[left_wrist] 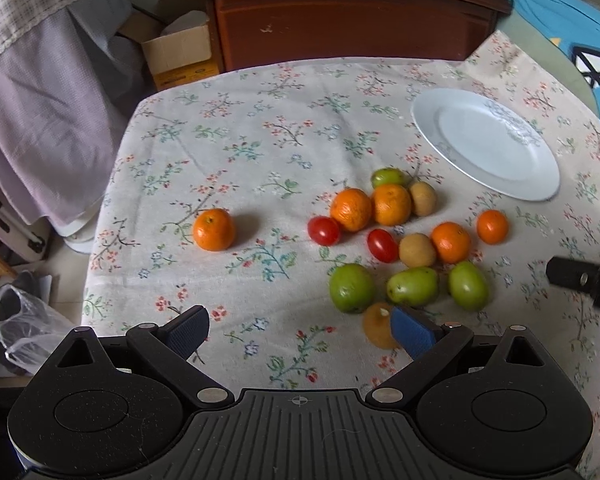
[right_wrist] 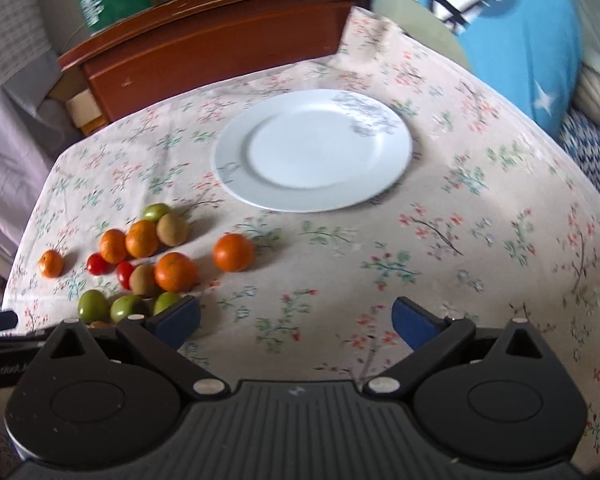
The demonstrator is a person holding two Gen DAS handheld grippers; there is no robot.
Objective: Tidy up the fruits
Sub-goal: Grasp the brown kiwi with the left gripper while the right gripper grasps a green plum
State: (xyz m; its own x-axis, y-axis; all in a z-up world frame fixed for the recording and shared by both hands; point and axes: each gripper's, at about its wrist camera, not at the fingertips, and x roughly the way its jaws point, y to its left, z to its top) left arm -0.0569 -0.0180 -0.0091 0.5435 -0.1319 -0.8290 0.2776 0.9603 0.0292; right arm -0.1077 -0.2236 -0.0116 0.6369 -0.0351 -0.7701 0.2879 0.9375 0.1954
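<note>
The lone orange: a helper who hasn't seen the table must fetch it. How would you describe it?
On the floral tablecloth, find the fruit cluster left of the white plate. The lone orange sits by itself further left, touching nothing, while the other oranges crowd among neighbours.

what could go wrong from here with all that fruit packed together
1. The fruits lie touching in a tight cluster, so reaching for the cherry tomato may nudge its neighbours and set them rolling.
2. The lone orange sits nearer the tablecloth's left edge; a bump might send it off.
3. The left hand-held gripper has a brown fruit right beside one finger, so lowering could knock it.
</note>
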